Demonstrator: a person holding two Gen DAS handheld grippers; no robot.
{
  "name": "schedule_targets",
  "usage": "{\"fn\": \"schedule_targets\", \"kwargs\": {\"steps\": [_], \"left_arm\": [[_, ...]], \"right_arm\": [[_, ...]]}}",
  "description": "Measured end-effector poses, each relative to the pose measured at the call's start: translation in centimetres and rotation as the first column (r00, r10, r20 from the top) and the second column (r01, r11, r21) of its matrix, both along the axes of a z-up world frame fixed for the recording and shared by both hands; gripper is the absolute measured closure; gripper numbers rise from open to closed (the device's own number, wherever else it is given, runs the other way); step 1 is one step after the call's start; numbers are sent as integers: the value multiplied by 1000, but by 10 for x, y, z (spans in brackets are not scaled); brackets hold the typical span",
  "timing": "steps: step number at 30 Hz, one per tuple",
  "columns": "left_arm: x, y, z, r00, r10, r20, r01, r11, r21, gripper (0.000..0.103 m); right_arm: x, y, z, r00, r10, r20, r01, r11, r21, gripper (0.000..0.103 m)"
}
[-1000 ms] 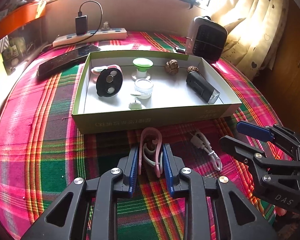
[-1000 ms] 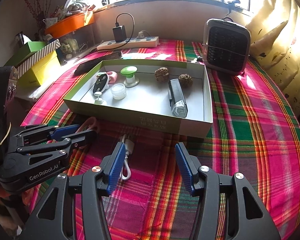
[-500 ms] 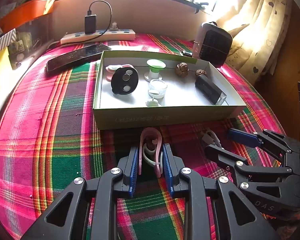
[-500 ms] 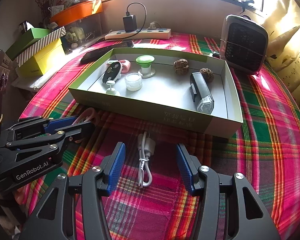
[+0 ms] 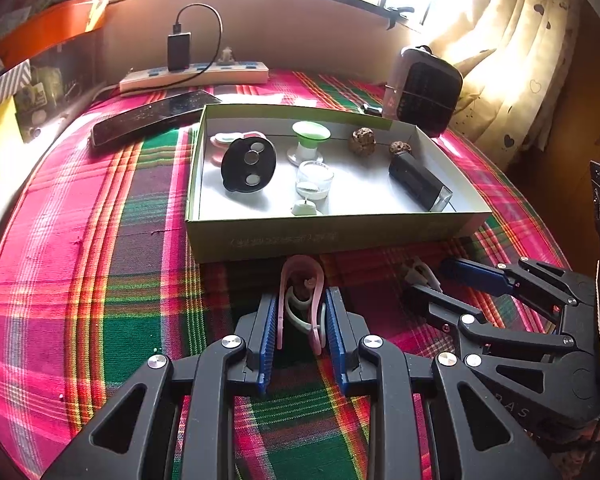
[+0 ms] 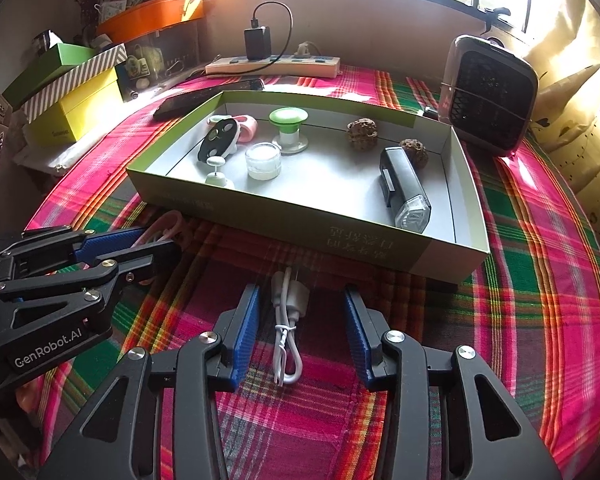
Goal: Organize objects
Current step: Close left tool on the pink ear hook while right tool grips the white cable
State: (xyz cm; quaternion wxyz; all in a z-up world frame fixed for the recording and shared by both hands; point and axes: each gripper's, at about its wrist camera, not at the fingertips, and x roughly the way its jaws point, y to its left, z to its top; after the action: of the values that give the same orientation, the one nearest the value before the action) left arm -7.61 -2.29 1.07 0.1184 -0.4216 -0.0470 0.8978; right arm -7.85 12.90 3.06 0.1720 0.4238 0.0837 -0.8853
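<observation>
My left gripper (image 5: 302, 316) is shut on a pink and white clip (image 5: 301, 300), just in front of the green box (image 5: 320, 236). The clip also shows in the right wrist view (image 6: 166, 228), held by the left gripper (image 6: 156, 240). My right gripper (image 6: 300, 316) is open, its fingers either side of a bundled white charging cable (image 6: 288, 320) lying on the plaid cloth. The right gripper (image 5: 432, 280) shows in the left wrist view over the cable's plug (image 5: 420, 274). The box holds a black oval item (image 5: 249, 164), a green-topped piece (image 5: 310, 140), a small jar (image 5: 314, 180), two walnuts and a black lamp (image 5: 418, 186).
A phone (image 5: 152, 118) lies left of the box. A power strip (image 5: 196, 74) with a charger sits at the back wall. A small heater (image 5: 424, 88) stands at the back right. Yellow and green boxes (image 6: 72, 100) stack at the left edge.
My right gripper has moved left and forward so the white cable now lies between its open fingers. My left gripper, still holding the clip, has shifted left relative to the box.
</observation>
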Motion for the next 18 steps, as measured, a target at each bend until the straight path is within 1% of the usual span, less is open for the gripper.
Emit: {"fn": "schedule_targets", "kwargs": {"steps": [2, 7, 11, 14, 18], "left_arm": [[0, 0, 0, 1000, 0, 0, 0, 1000, 2, 81], [0, 1, 0, 1000, 0, 0, 0, 1000, -2, 81], [0, 1, 0, 1000, 0, 0, 0, 1000, -1, 81], [0, 1, 1, 1000, 0, 0, 0, 1000, -2, 81], [0, 1, 1, 1000, 0, 0, 0, 1000, -1, 81]], "right_arm": [[-1, 1, 0, 1000, -1, 0, 1, 1000, 0, 62], [0, 3, 0, 1000, -6, -2, 6, 1000, -2, 68], [0, 3, 1, 1000, -4, -3, 4, 1000, -5, 78], [0, 3, 1, 1000, -3, -2, 3, 1000, -7, 81], [0, 3, 1, 1000, -3, -2, 3, 1000, -6, 82]]}}
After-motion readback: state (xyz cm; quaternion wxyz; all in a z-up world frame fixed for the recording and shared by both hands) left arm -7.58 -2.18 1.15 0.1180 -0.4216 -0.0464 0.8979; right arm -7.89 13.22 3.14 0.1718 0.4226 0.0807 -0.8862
